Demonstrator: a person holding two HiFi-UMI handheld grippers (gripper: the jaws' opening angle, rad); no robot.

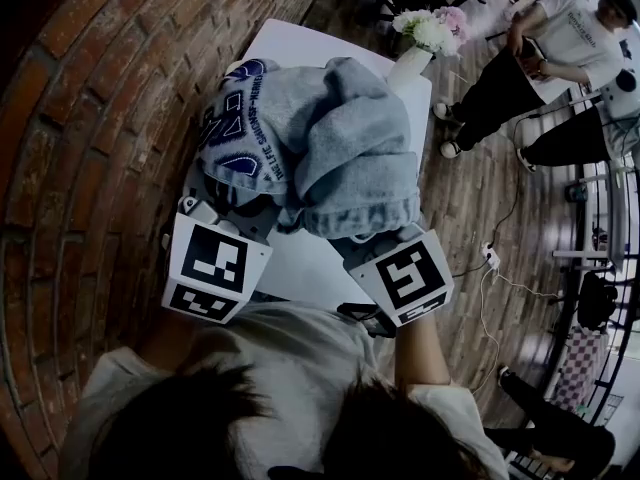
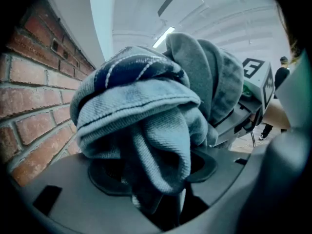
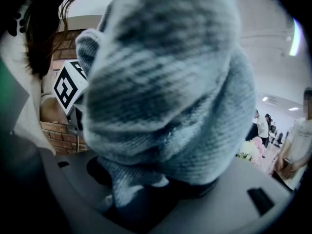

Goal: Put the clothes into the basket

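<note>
Left hand-held gripper (image 2: 163, 194): pinches a thick fold of the clothes (image 1: 310, 138), jaws partly closed with grey knit packed between them. Right hand-held gripper (image 3: 141, 199): same kind of hold, clamped on a wad at the opposite side of the heap.

Clothes held up off the white bench (image 1: 300, 48), above its near edge, close to the person's chest. Looks like a grey sweatshirt with dark blue lettering, crumpled into a soft heap, folds spilling over both grippers.

Probably light and limp. Likely to sag, unroll or trail a sleeve if caught by a single thin layer. Best gripped deep into bunched cloth, at two opposite sides and low on the heap. Knit surface unlikely to slip; nothing breakable.

At the bench's far right corner, well apart from the heap: vase of flowers (image 1: 430, 30). Along the bench's left edge: brick wall (image 1: 80, 168). No basket in any view.
</note>
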